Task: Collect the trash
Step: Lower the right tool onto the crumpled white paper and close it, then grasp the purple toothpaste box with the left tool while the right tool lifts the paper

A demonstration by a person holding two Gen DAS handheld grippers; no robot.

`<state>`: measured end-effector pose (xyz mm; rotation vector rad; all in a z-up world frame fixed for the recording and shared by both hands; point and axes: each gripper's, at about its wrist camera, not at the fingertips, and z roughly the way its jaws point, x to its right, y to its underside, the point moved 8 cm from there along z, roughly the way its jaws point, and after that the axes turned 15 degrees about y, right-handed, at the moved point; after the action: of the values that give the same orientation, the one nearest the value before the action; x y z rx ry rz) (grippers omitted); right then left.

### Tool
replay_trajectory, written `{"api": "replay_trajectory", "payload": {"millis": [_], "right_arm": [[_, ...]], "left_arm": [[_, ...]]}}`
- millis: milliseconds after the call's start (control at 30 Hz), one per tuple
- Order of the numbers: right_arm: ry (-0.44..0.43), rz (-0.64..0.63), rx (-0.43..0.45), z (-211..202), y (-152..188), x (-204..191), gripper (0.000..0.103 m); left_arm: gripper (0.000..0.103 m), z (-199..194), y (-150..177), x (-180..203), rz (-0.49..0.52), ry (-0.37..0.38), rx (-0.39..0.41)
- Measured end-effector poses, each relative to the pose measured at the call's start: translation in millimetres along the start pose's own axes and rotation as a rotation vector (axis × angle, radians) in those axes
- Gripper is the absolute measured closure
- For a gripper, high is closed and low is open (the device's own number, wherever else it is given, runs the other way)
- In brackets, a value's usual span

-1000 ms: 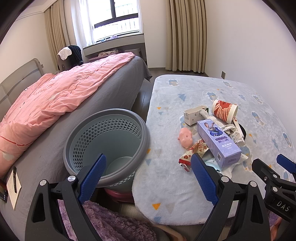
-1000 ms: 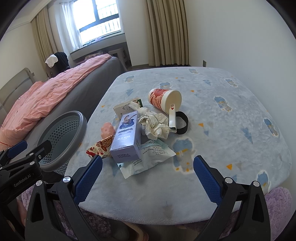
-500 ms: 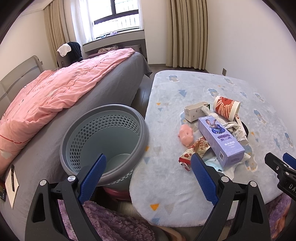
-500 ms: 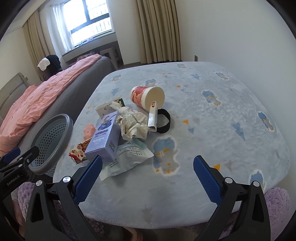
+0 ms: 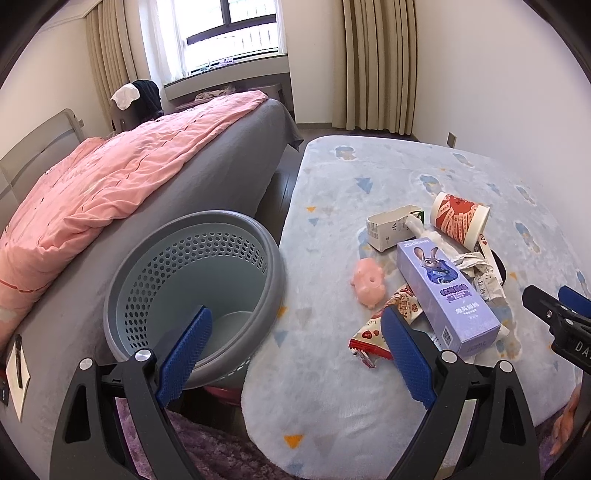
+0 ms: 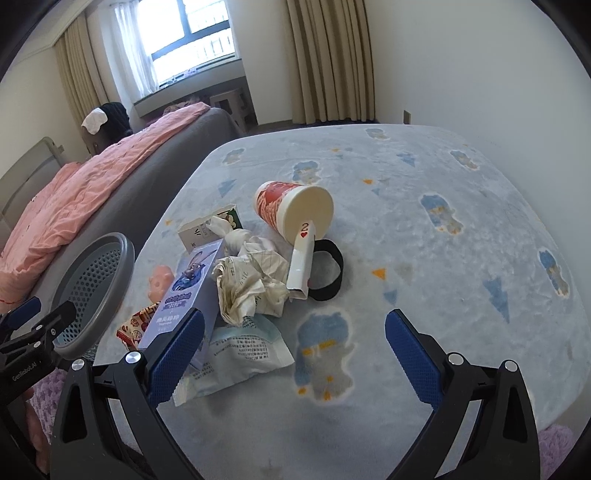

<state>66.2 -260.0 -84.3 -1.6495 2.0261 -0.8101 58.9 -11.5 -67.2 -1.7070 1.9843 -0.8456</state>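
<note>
Both tongs, left tongs [image 5: 295,343] and right tongs [image 6: 295,347], gape empty; basket [image 5: 258,236] at lower left sits beside litter pile [image 6: 255,284], presumably for short transfers.

Bedroom: bed [image 5: 229,173] w/ pink duvet [image 5: 110,192], daylit window [image 5: 229,33], beige curtains [image 5: 380,66], white walls [image 6: 480,59].

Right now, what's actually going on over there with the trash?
Nothing is picked up yet. Both the left gripper and the right gripper are open and empty, above the near edge of the blue rug. The litter lies in one pile: purple box, crumpled paper, red cup on its side, white packet. The grey basket sits left of the rug.
</note>
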Motion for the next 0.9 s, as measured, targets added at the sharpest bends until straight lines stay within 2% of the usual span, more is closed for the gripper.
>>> {"api": "replay_trajectory", "payload": {"millis": [67,233,400,600,767,833,900], "right_arm": [[0.008,-0.027,0.006,7,-4,-8,0.008],[0.009,-0.079,-0.021,25,-7,-22,0.02],[0.022,-0.137,-0.032,35,-7,-35,0.023],[0.036,-0.163,-0.053,46,-5,-43,0.033],[0.022,-0.164,-0.066,51,-3,-46,0.049],[0.01,-0.166,-0.071,51,-3,-46,0.073],[-0.001,-0.158,-0.067,49,-4,-46,0.072]], "left_arm": [[0.015,3,2,-1,-0.002,-0.007,-0.007],[0.015,10,4,-6,-0.015,-0.01,-0.02],[0.015,14,6,-8,-0.021,-0.011,-0.027],[0.015,15,7,-9,-0.021,-0.008,-0.033],[0.015,15,6,-8,-0.02,-0.003,-0.029],[0.015,14,6,-7,-0.019,0.002,-0.027],[0.015,14,6,-5,-0.016,0.011,-0.028]]}}
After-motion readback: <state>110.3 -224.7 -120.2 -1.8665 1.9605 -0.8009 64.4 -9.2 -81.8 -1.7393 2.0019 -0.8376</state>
